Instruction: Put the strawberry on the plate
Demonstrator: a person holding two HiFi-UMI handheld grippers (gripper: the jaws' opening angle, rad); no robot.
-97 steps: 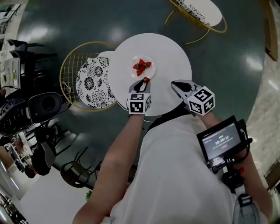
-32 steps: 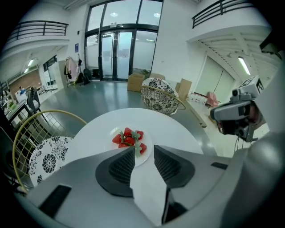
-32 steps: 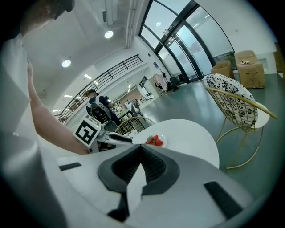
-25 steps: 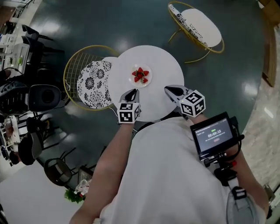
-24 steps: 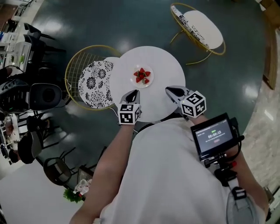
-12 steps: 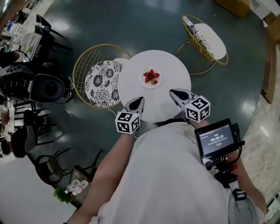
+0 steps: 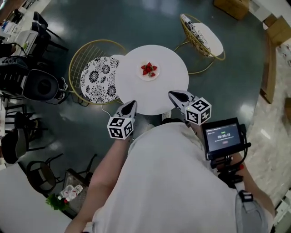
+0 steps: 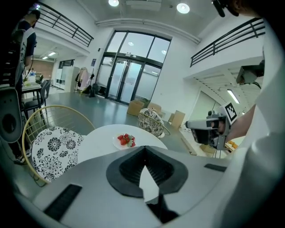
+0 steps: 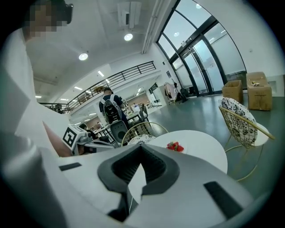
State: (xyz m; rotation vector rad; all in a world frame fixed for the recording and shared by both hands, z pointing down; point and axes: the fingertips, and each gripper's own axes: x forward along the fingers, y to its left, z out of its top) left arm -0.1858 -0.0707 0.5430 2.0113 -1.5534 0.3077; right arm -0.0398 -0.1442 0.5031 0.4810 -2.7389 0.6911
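Several red strawberries (image 7: 148,69) lie heaped on a small white plate (image 7: 155,77) in the middle of the round white table (image 7: 136,91). My left gripper (image 7: 132,104) hangs at the table's near edge, well short of the plate, shut and empty. My right gripper (image 7: 172,94) is over the near right edge, its jaws meeting with nothing between them. The left gripper view shows that gripper (image 8: 143,148) aimed at the strawberries (image 8: 126,140) and the plate (image 8: 117,142). In the right gripper view, the strawberries (image 9: 175,146) lie beyond the right gripper (image 9: 141,146).
A gold wire chair with a patterned cushion (image 7: 96,79) stands against the table's left side, and a second one (image 7: 202,34) at the far right. Cardboard boxes (image 7: 231,7) sit on the floor beyond. Dark camera gear (image 7: 41,84) is at the left. A small screen (image 7: 222,136) rides by the right arm.
The strawberry at the left gripper's tips beside the plate is gone from them. Both grippers have drawn back from the plate to the table's near edge and risen.
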